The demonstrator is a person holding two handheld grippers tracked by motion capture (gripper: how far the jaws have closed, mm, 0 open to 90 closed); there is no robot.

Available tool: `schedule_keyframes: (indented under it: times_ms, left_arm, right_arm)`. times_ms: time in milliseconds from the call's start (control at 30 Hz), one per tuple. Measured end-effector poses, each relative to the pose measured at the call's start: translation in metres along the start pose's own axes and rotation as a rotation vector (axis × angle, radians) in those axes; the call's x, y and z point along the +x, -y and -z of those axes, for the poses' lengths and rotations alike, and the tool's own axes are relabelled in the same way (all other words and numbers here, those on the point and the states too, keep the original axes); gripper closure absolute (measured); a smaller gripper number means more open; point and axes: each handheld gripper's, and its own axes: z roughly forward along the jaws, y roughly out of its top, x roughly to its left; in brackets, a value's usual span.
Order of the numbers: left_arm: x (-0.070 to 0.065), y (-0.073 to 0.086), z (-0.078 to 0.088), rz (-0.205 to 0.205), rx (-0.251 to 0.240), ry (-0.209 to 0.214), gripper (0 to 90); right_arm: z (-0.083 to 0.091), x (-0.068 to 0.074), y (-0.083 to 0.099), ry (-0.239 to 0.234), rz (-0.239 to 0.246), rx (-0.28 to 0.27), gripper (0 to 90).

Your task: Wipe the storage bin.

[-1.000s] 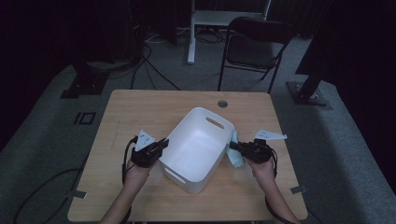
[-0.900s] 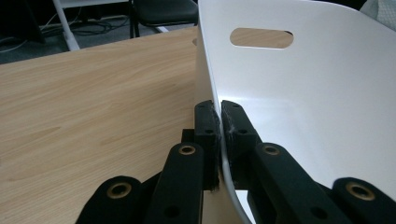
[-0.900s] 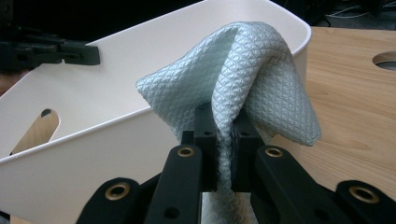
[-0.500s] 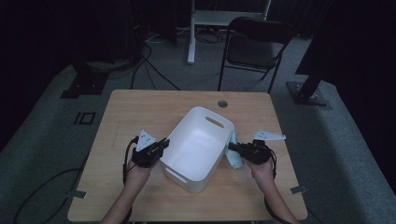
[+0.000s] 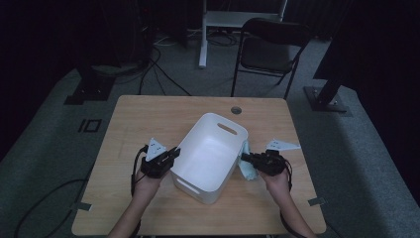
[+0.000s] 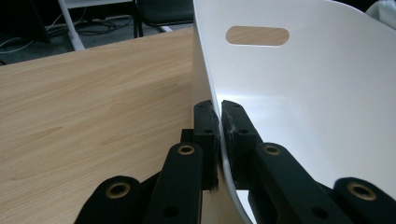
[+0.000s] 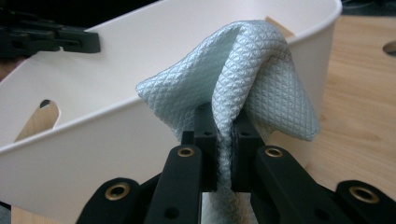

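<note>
The left hand-held gripper sits at the left side of the white bin, its jaws clenched on the bin's rim. In the left gripper view, the left hand-held gripper has one black jaw outside the thin white wall and the other inside, the plastic pinched tight between the pads. A slot handle is cut through the bin's wall farther along, with wood showing through it.

The bin stands near the middle of the wooden surface, turned at an angle to its edges, and its inside is bare white as far as I can see from above. Another slot handle shows in its far end wall.

To the right of the bin, the right hand-held gripper is clamped on a pale blue cloth, which hangs against the bin's right wall, just outside it. In the right gripper view the right hand-held gripper has its jaws squeezed on a fold of the quilted cloth, and the fabric bunches upward above the pads, level with the bin's rim. The other gripper shows dark at the far rim.

Beyond the surface a black folding chair stands on the grey carpet, with cables trailing to its left.
</note>
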Motion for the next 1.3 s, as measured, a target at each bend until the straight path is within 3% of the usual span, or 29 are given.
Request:
schedule_keyframes:
  times_ms: [167,367,633,867,1067,1300]
  left_arm:
    - [-0.0001,0.0002,-0.0002,0.002,-0.003,0.009,85.8]
    - [-0.0016,-0.0001,-0.0007,0.005,-0.002,-0.007,85.6]
    - [-0.0026,-0.0002,-0.0016,0.009,-0.006,-0.005,85.8]
    - [-0.0043,-0.0006,-0.0019,0.014,-0.004,-0.025,85.8]
    - [-0.0059,-0.0009,-0.0027,0.015,-0.003,-0.026,85.8]
    - [-0.0075,-0.001,-0.0033,0.018,-0.004,-0.034,85.8]
  right_arm:
    - [-0.0002,-0.002,0.0017,-0.004,-0.003,-0.014,84.4]
    - [-0.0032,-0.0035,0.0046,0.013,-0.009,0.011,84.4]
    - [0.0001,-0.0008,0.001,-0.014,-0.014,-0.023,84.4]
    - [-0.0023,-0.0003,0.0032,0.003,-0.01,0.005,84.4]
    - [0.001,0.0051,-0.0023,-0.008,0.008,-0.014,84.4]
    - [-0.0035,0.0011,0.0033,-0.003,-0.011,-0.001,84.5]
